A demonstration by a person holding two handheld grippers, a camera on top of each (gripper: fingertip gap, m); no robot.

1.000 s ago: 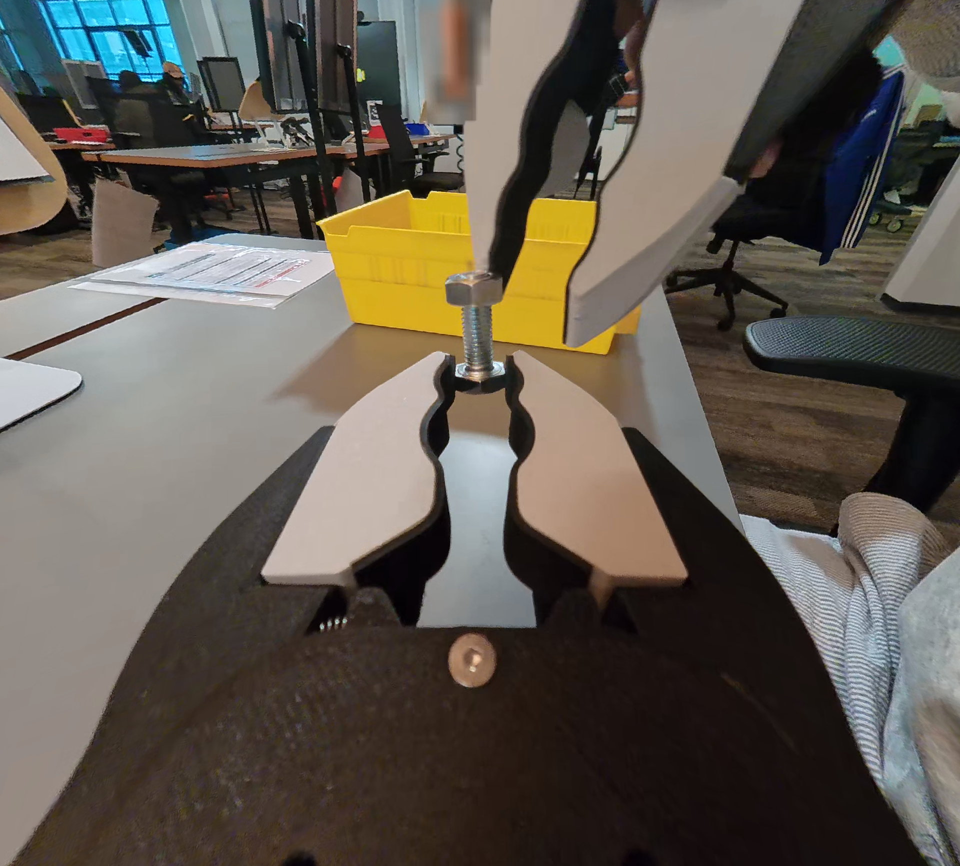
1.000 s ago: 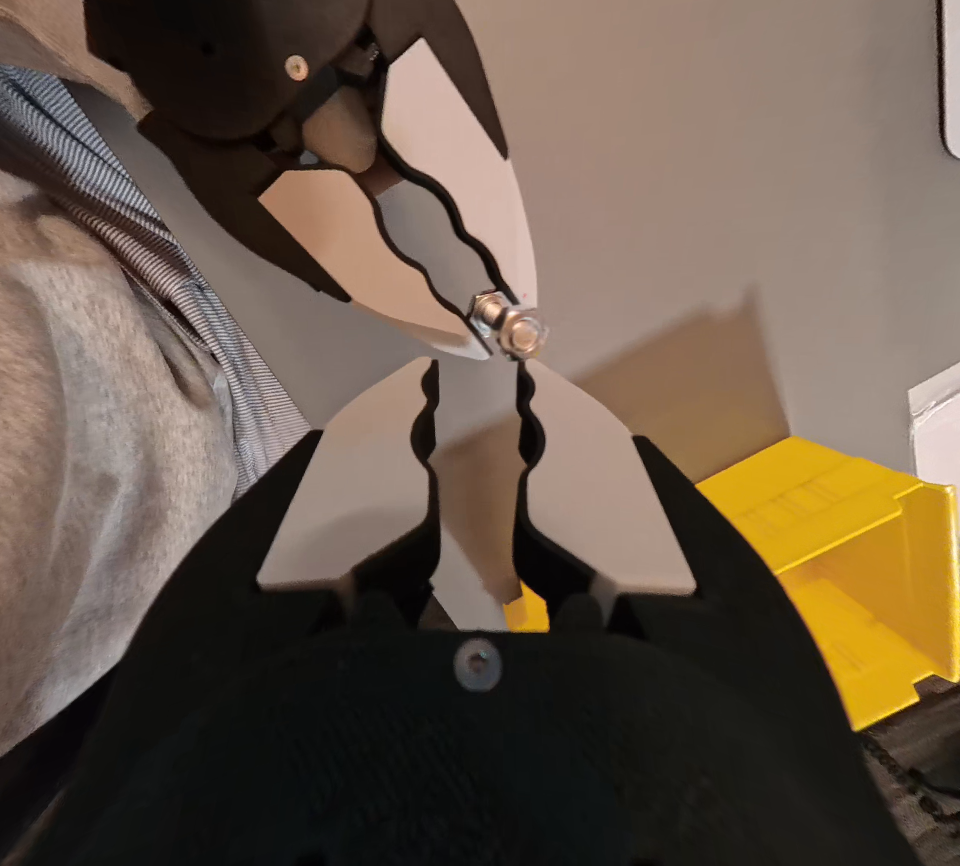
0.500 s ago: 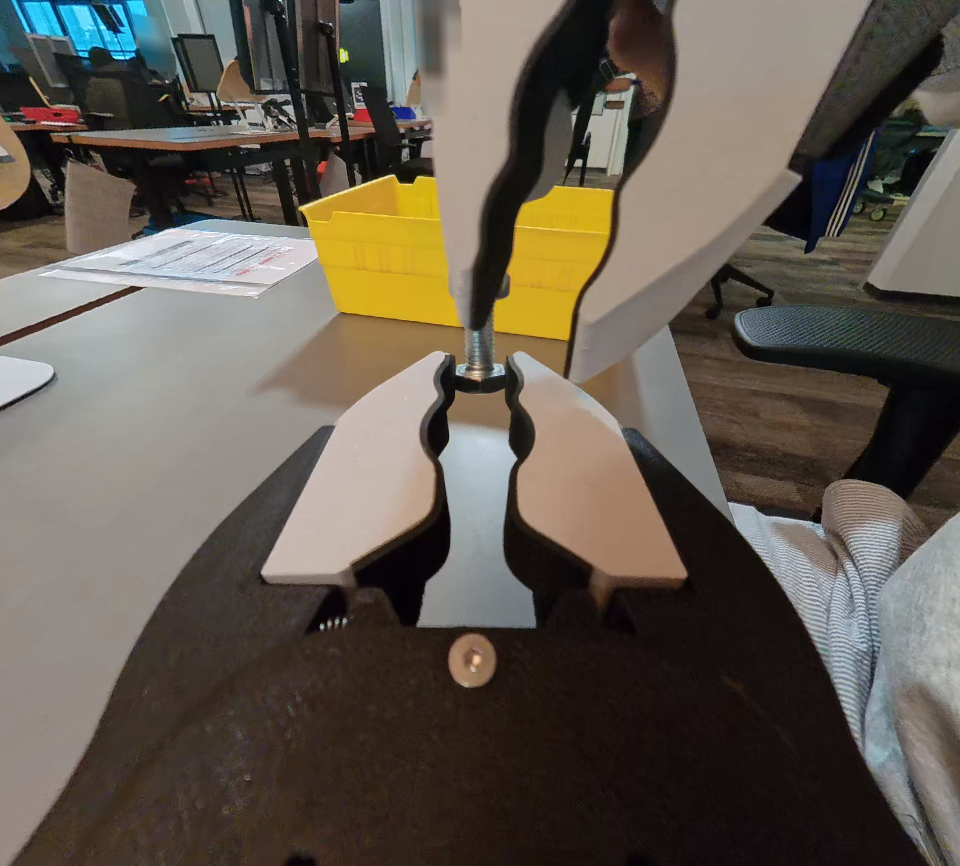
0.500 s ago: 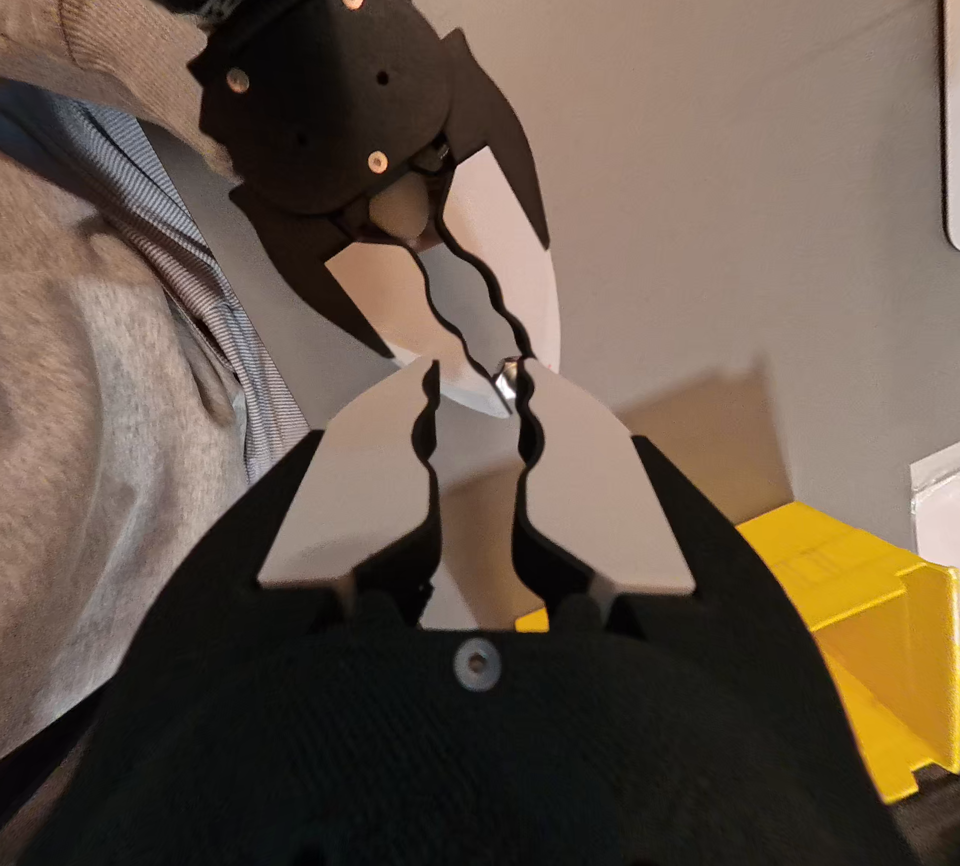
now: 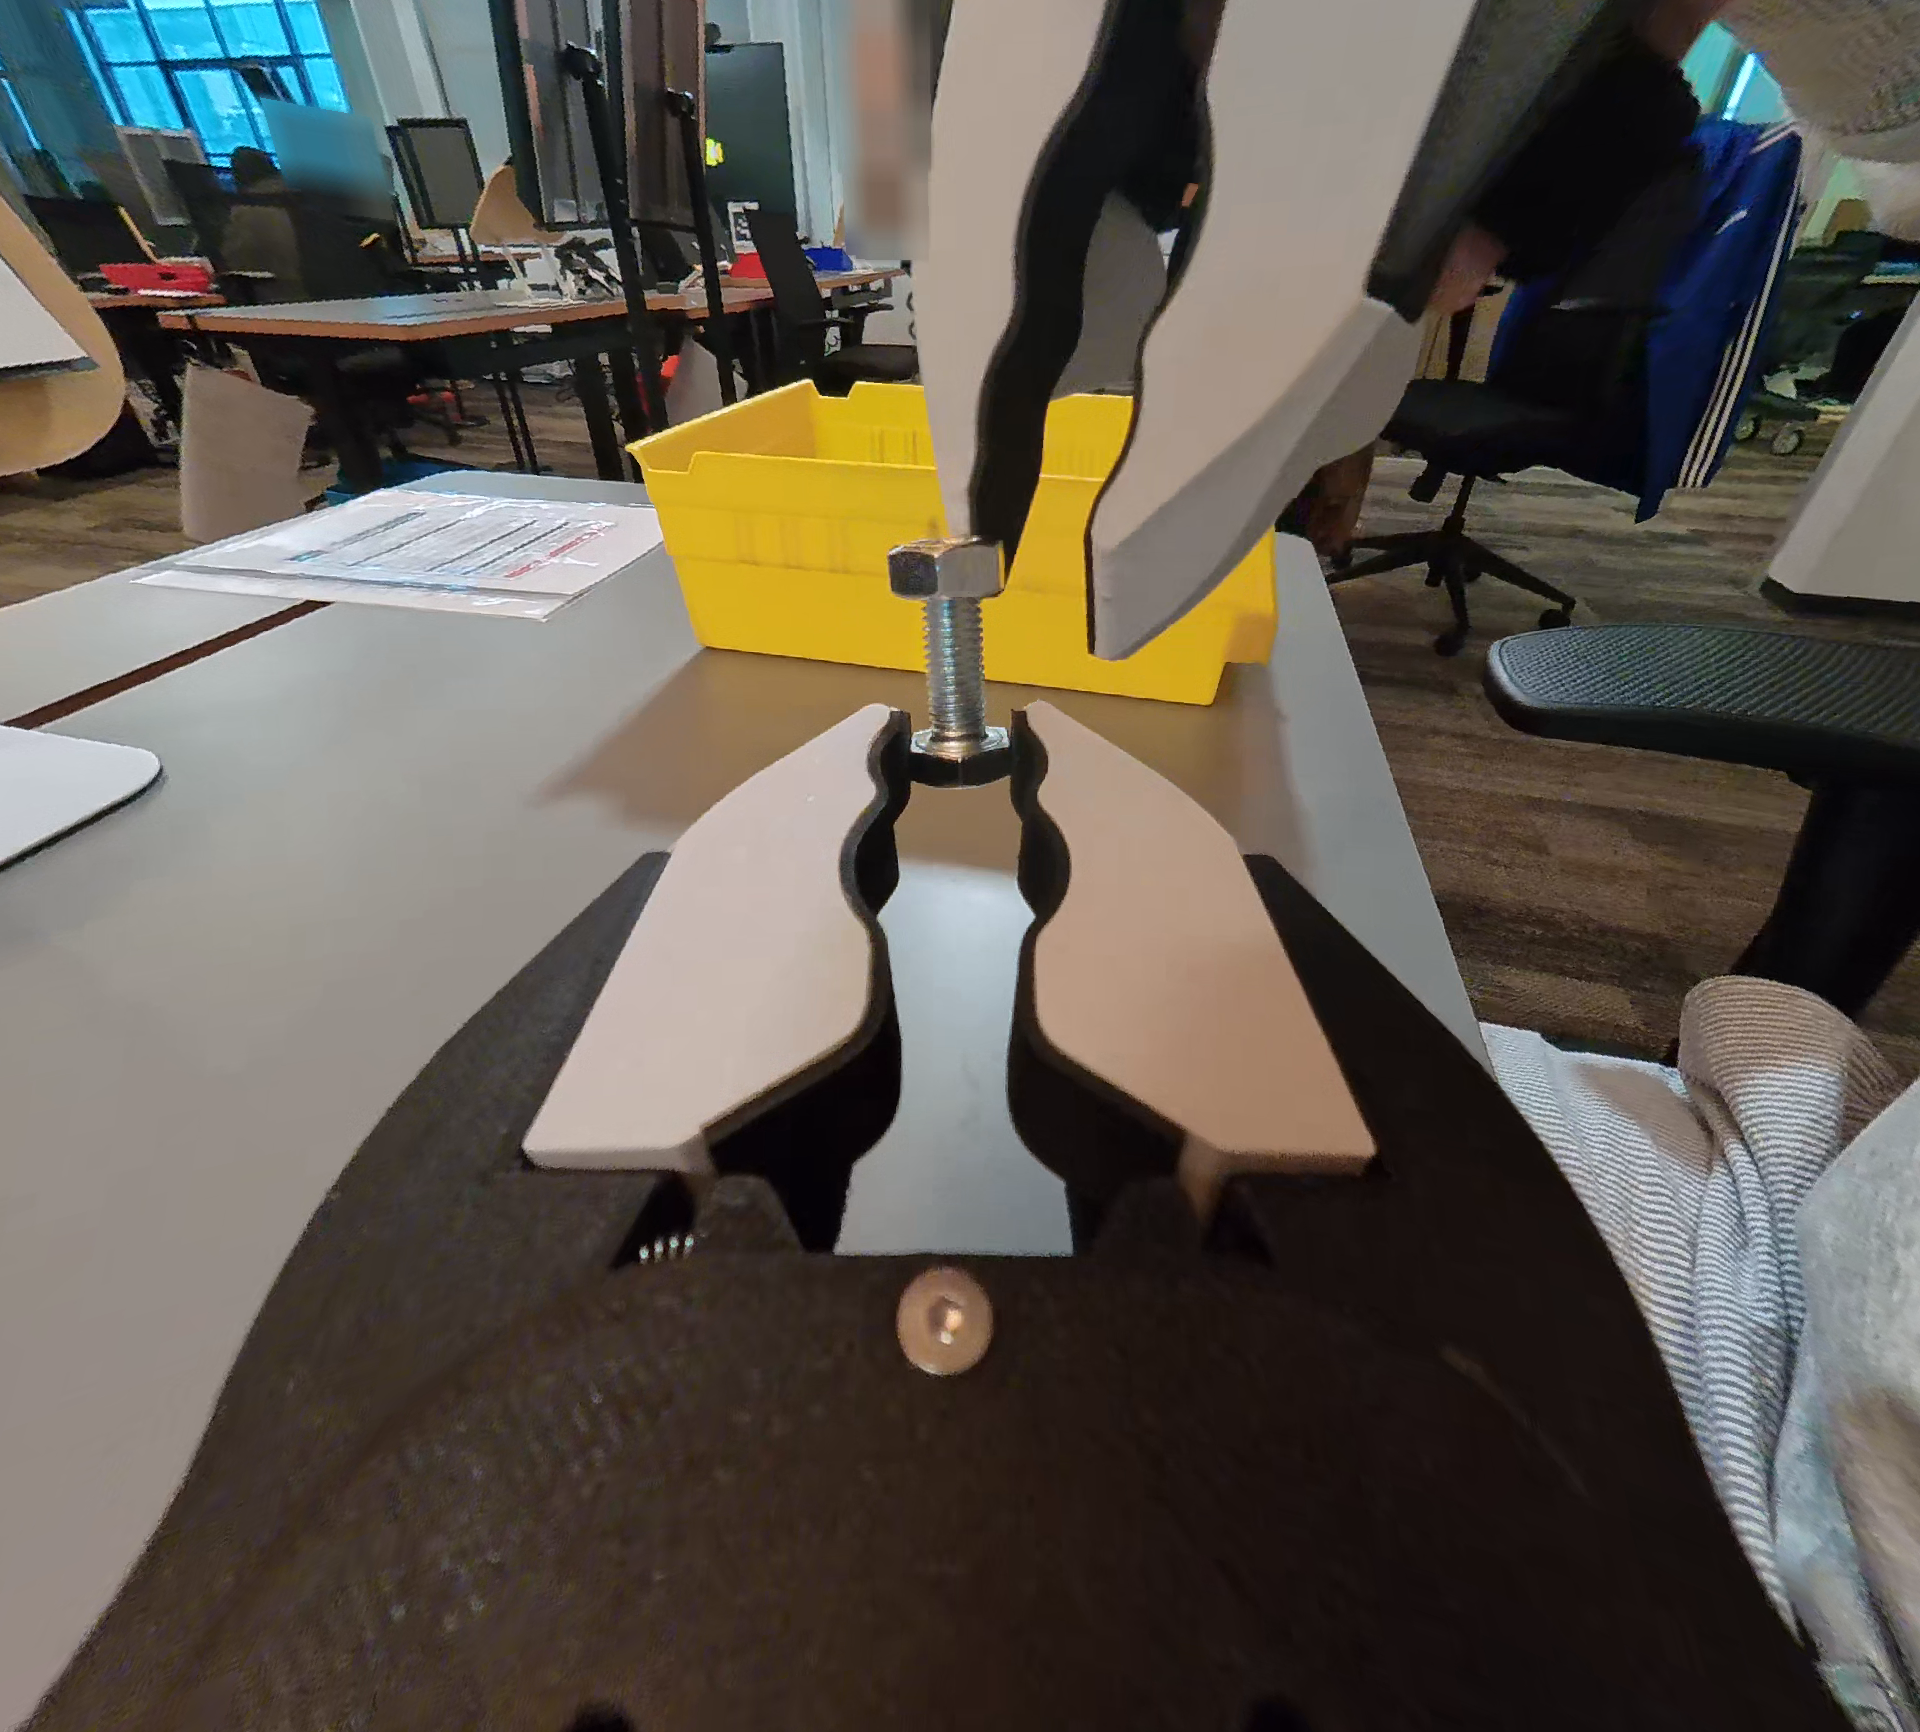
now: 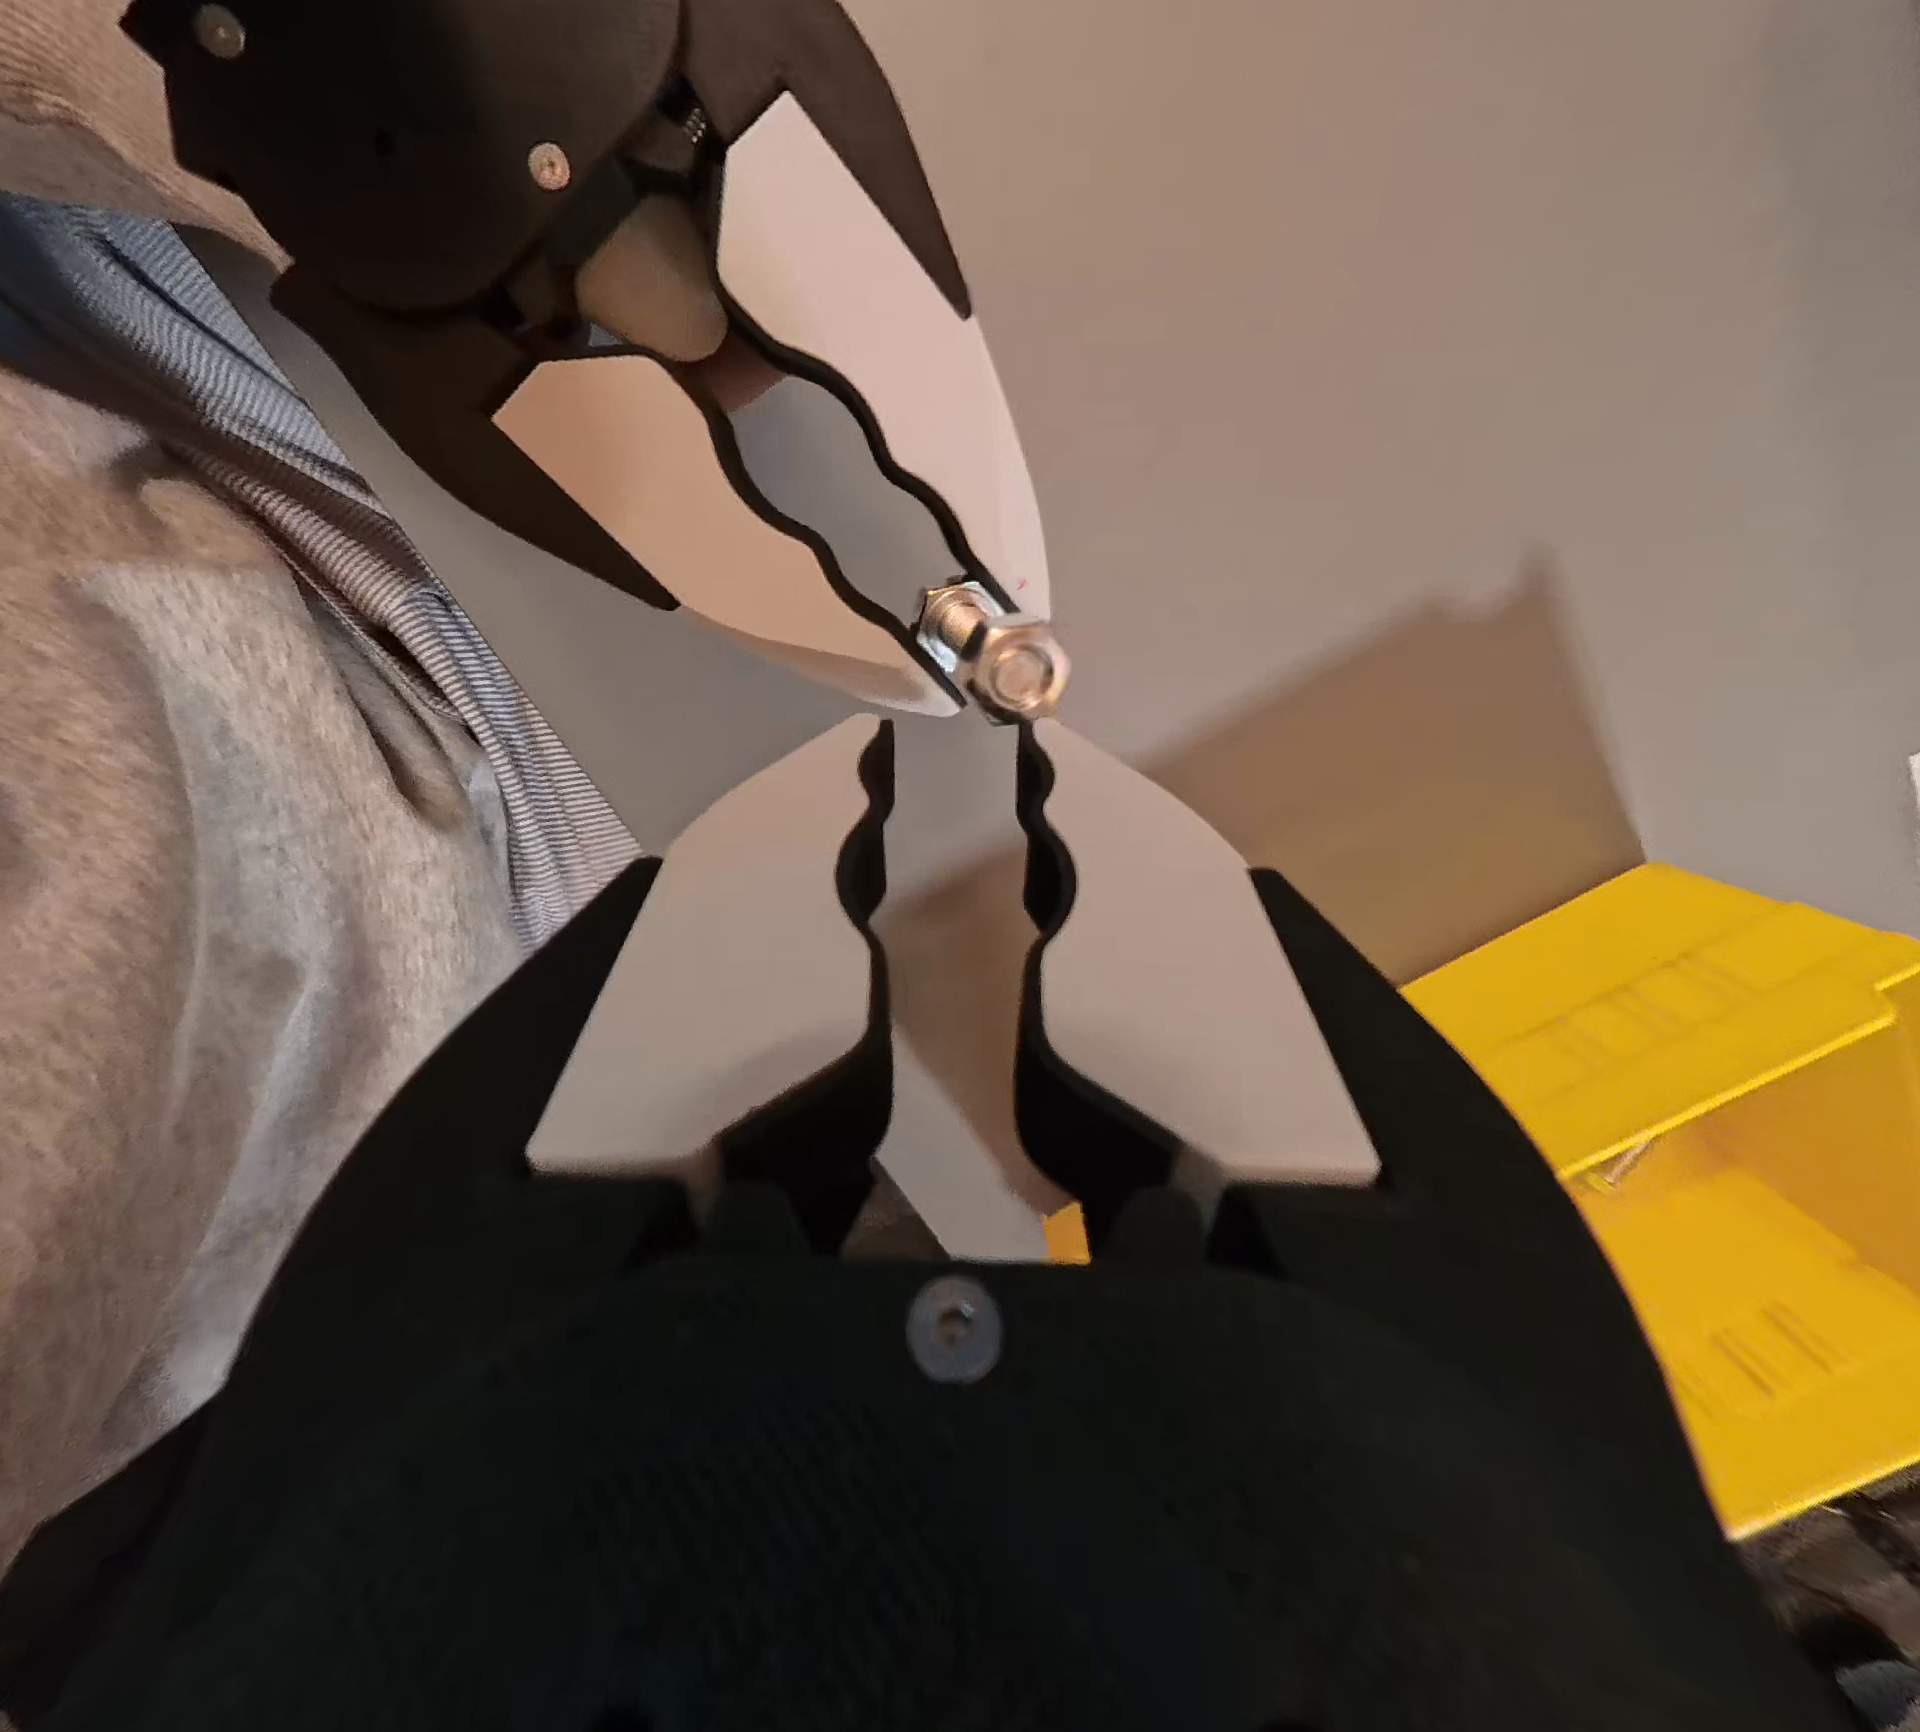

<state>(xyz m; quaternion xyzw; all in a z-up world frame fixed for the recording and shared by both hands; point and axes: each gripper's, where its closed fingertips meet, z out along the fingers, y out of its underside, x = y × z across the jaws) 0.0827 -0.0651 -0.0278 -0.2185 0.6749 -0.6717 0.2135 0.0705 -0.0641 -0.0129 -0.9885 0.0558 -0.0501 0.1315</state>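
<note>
The bolt (image 5: pixel 954 633) stands upright over the desk (image 5: pixel 312 830), its nut (image 5: pixel 954 750) pinched in the left tongs (image 5: pixel 954 752). The right tongs (image 5: pixel 1039 581) gape just above, one fingertip touching the hex head. Small, stiff, slick steel: the head's flats look the surest hold. A yellow bin (image 5: pixel 790 539) sits beyond.

Grey table (image 5: pixel 312 903): yellow bin (image 5: pixel 810 560) at far edge, laminated sheet (image 5: pixel 416 550) far left, white pad (image 5: pixel 52 789) at left edge.
</note>
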